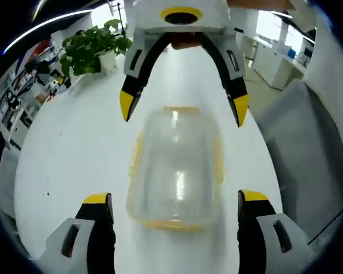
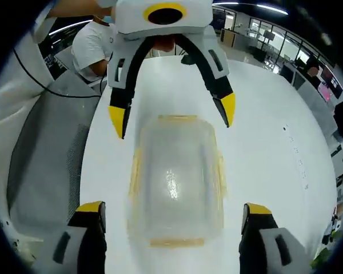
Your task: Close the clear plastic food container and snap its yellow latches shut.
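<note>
A clear plastic food container (image 1: 174, 165) (image 2: 174, 177) lies on the white table (image 1: 74, 142) with its lid resting on top. Yellow latches (image 1: 218, 160) (image 2: 136, 171) run along its sides and ends; blur hides whether they are snapped down. My left gripper (image 1: 174, 198) stands open at one end, its yellow-tipped jaws spread wider than the container. Facing it from the opposite end, my right gripper (image 2: 174, 208) is open too. Each appears at the top of the other's view: the right gripper (image 1: 183, 107) and the left gripper (image 2: 172, 114). Neither touches the container.
A potted plant (image 1: 94, 48) stands on the table's far left corner. A grey mesh chair (image 1: 314, 171) (image 2: 46, 148) sits beside the table edge. A person in a white shirt (image 2: 94, 45) stands behind the left gripper. Office desks fill the background.
</note>
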The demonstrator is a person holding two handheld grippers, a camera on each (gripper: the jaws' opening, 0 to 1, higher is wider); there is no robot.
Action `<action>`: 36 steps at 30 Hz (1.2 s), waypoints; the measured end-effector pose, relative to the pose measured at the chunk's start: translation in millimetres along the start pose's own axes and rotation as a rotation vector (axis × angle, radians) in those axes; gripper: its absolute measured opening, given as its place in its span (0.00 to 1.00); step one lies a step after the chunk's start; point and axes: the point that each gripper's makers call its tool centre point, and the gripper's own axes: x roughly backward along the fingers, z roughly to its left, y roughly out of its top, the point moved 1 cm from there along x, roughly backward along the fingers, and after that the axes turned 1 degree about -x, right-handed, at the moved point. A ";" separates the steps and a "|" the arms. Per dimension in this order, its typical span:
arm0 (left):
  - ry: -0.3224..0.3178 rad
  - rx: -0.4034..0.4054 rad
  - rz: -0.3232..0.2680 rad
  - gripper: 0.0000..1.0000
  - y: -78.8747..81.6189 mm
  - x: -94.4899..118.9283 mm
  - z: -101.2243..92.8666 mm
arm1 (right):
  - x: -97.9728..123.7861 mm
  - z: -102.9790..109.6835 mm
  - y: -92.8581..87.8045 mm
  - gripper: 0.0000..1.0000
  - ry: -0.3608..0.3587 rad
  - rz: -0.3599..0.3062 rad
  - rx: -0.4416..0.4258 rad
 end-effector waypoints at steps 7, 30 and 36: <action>-0.010 -0.004 0.030 0.82 -3.5 -20.5 -2.5 | -14.4 -6.5 -4.5 0.93 -0.044 0.007 -0.034; 0.050 0.024 0.064 0.81 -45.1 -4.4 -7.3 | -43.1 -4.2 26.6 0.80 -0.023 0.003 0.072; 0.070 0.061 0.081 0.81 -76.9 13.1 -10.8 | -59.2 -1.9 61.3 0.80 -0.003 -0.020 0.114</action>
